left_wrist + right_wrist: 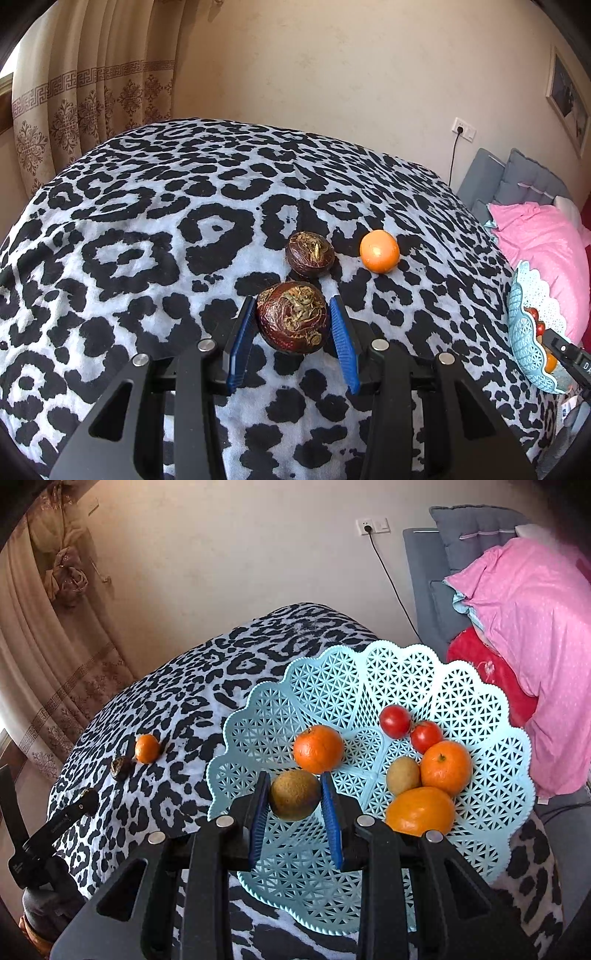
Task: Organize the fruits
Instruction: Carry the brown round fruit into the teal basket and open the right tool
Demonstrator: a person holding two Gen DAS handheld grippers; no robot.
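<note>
Brown fruit (294, 794) clamped in right gripper (295, 805) over basket (258, 716); left gripper (293, 321) clamps chestnut (293, 317). Risk: early release near basket's front rim lets fruit roll out.

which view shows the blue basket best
The right wrist view. The blue basket fills the frame there, its lattice wall, scalloped rim and the fruit inside all visible, with the right gripper holding a brown fruit over it. The left wrist view catches only a thin, distorted slice of it at the right edge.
</note>
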